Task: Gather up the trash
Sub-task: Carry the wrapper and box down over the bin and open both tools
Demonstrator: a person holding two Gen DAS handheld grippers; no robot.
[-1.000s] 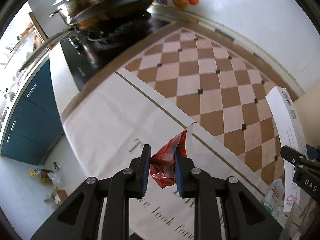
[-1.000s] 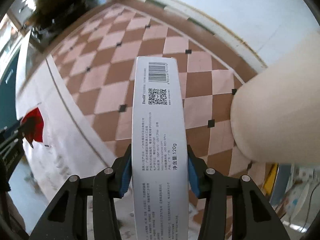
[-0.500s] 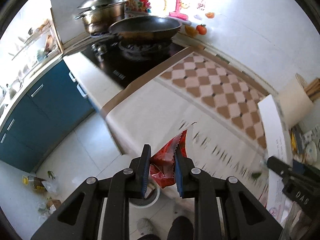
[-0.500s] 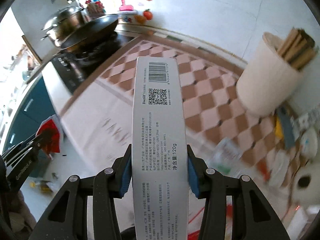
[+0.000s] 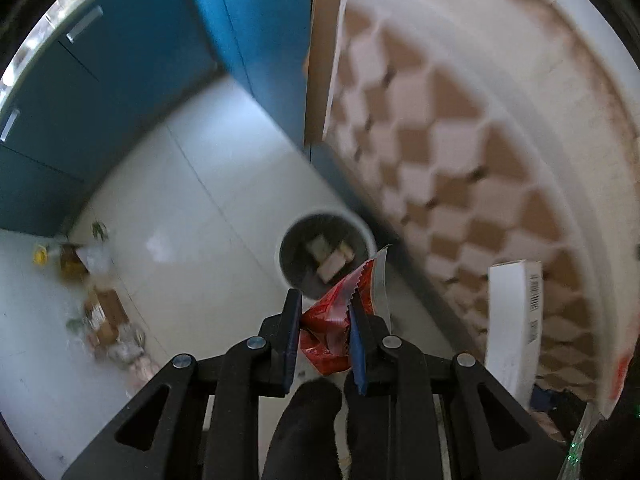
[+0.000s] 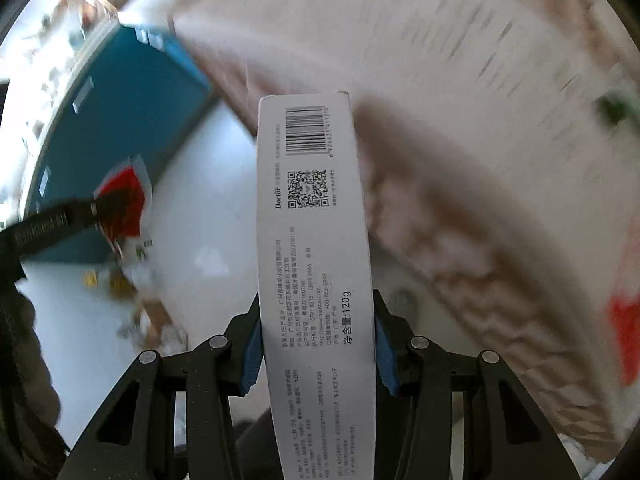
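My left gripper (image 5: pixel 324 320) is shut on a crumpled red snack wrapper (image 5: pixel 340 320) and holds it above the floor, just this side of a round grey trash bin (image 5: pixel 322 254) with a few scraps inside. My right gripper (image 6: pixel 316 344) is shut on a long white carton (image 6: pixel 314 248) with a barcode and QR code. The carton also shows at the right of the left wrist view (image 5: pixel 514 320). The left gripper with the wrapper (image 6: pixel 122 204) shows at the left of the right wrist view.
Blue cabinets (image 5: pixel 120 80) line the far side of the white tiled floor (image 5: pixel 180 220). The counter with its checkered cloth (image 5: pixel 460 160) fills the right. Loose litter and a small cardboard box (image 5: pixel 104 312) lie on the floor at left.
Both grippers have swung away from the counter and down toward the floor, still holding their items. The trash bin has come into view under the left gripper. The stove and pans are gone from view.
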